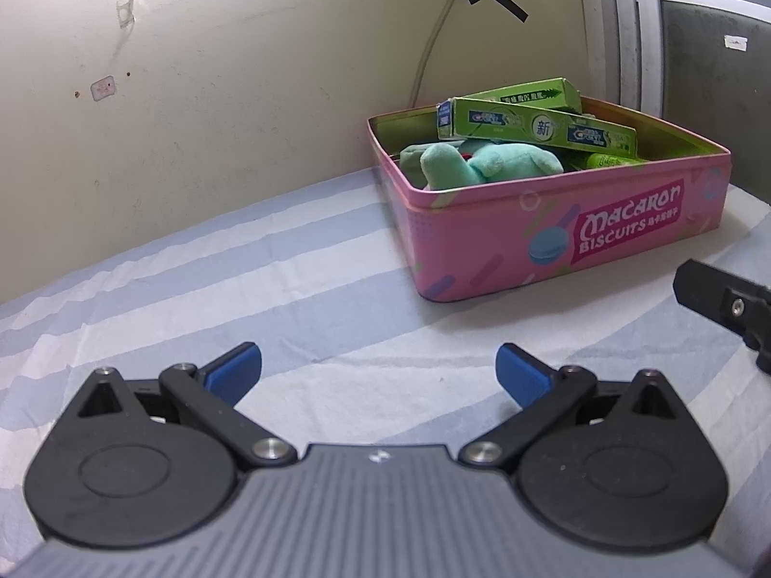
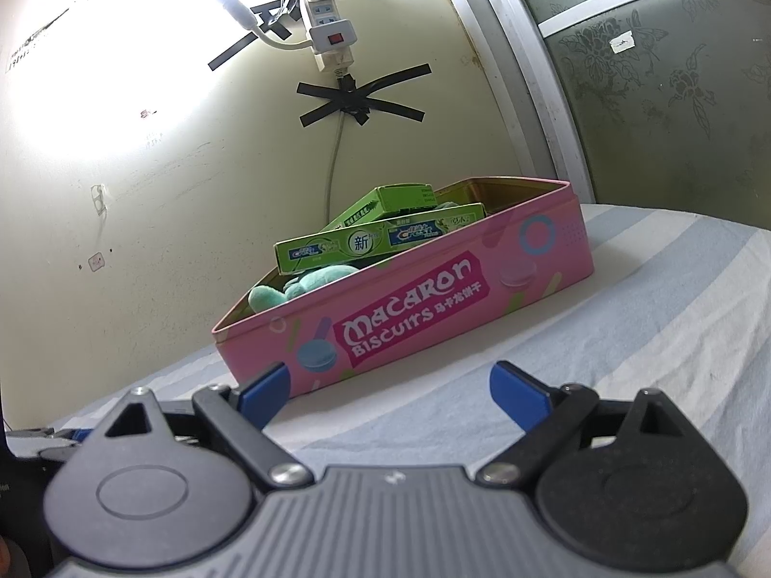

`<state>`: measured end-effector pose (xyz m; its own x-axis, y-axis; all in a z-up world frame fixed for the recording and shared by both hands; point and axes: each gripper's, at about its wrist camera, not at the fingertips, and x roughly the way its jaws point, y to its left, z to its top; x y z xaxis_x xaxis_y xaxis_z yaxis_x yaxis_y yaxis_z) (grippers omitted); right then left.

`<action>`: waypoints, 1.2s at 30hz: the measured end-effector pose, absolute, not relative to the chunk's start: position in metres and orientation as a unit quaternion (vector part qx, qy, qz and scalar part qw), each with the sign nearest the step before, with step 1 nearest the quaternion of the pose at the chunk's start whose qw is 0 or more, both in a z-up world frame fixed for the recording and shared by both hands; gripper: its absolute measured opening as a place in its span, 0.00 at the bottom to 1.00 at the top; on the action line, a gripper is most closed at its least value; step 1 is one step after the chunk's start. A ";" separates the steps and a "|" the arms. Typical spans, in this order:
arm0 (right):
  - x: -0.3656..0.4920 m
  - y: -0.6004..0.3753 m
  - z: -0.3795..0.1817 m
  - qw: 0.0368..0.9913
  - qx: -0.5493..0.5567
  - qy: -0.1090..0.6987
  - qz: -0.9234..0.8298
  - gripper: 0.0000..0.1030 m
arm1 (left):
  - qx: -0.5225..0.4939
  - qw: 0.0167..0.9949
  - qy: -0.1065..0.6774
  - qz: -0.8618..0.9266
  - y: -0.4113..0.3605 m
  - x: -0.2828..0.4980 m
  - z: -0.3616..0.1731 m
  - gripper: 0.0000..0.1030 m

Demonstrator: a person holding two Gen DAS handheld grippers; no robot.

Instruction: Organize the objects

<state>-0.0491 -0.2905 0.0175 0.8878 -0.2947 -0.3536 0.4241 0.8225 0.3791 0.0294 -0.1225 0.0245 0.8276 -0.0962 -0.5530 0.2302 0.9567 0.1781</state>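
Observation:
A pink "Macaron Biscuits" tin (image 1: 554, 221) (image 2: 433, 308) stands open on the striped cloth near the wall. Inside lie two green toothpaste boxes (image 1: 535, 127) (image 2: 366, 243), stacked crosswise, and a teal plush toy (image 1: 486, 161) (image 2: 308, 284) under them. A green tube (image 1: 609, 160) shows beside the plush. My left gripper (image 1: 378, 375) is open over bare cloth, in front and left of the tin, nothing between its blue pads. My right gripper (image 2: 390, 392) is open too, close before the tin's front wall. Part of the right gripper (image 1: 727, 301) shows at the left view's right edge.
The blue-and-white striped cloth (image 1: 241, 298) (image 2: 626, 337) covers the surface. A beige wall (image 1: 217, 72) stands behind the tin, with a taped cable (image 2: 337, 144) and a power strip (image 2: 330, 19). A metal door frame (image 2: 525, 72) with patterned glass is at right.

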 end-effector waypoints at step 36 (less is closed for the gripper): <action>-0.050 -0.290 0.017 0.944 0.233 0.137 -0.192 0.91 | 0.105 0.939 0.308 -0.115 -0.119 0.034 0.023 1.00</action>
<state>-0.0501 -0.2901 0.0171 0.8886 -0.2987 -0.3481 0.4262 0.8181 0.3862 0.0338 -0.1189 0.0232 0.7837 -0.1512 -0.6024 0.2804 0.9516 0.1258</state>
